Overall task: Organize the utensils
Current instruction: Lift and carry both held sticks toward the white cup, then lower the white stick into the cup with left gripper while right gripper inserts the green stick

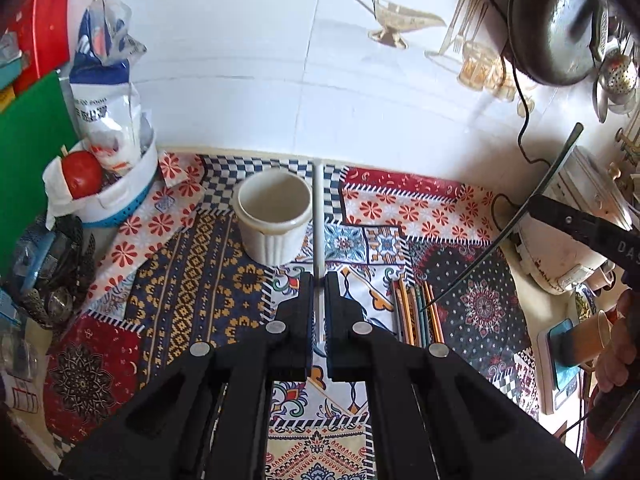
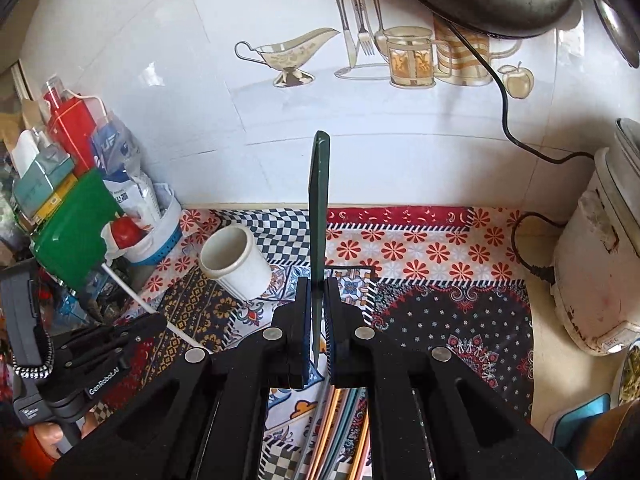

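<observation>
Grippers first. Left gripper point(image 1: 319, 280): jaws drawn narrow and clamped on a thin white stick point(image 1: 318, 216), which projects straight ahead past the fingertips, above the cloth. Right gripper point(image 2: 319, 284): jaws equally narrow, clamped on a flat dark green utensil point(image 2: 319, 208) held edge-on, its rounded end standing up in front of the wall tiles.

Below and just ahead of the right gripper, a row of coloured chopsticks point(image 1: 418, 312) in orange, teal and pink lies side by side on the patterned patchwork cloth point(image 1: 200, 280).

Further out, a white ribbed cup point(image 1: 274, 216) stands upright on the cloth, left of the white stick. Its interior shows empty.

At far left, a white basket point(image 1: 132, 196) with a perforated blue base holds a red tomato point(image 1: 82, 174) wrapped in tissue and a crumpled blue-and-white bag point(image 1: 108, 92); the print on the bag is too small to read. A green board point(image 1: 32, 152) leans beside it, with red and teal boxes behind.

At far right, a white rice cooker point(image 2: 600, 264) sits with its black cord plugged in.

Readable marking: "GenRobot.AI" on the left gripper body, seen from the right wrist camera.
</observation>
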The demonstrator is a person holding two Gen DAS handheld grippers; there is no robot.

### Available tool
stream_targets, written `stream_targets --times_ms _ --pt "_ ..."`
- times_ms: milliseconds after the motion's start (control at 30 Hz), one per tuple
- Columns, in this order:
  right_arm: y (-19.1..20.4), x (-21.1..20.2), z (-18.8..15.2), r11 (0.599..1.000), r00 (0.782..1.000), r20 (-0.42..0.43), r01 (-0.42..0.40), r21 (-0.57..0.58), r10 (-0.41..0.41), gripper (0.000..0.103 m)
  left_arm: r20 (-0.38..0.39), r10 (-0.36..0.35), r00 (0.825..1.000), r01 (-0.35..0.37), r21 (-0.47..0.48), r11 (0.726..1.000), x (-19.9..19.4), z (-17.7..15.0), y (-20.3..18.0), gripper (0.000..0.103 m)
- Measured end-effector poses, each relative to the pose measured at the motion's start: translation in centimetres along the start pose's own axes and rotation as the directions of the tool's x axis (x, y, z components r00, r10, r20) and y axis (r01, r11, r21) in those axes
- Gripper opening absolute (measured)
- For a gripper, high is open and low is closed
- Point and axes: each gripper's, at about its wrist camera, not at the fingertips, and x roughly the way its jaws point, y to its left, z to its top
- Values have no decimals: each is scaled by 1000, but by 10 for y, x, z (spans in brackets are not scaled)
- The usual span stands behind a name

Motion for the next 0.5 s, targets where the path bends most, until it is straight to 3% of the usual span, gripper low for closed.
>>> stream_targets --times_ms 333,500 --pt "43 6 42 996 995 78 -55 -75 60 5 174 -2 985 4 -15 1000 -39 51 11 3" --pt "60 17 63 992 991 97 -87 -91 95 5 222 9 975 -5 -19 1000 -41 76 21 3"
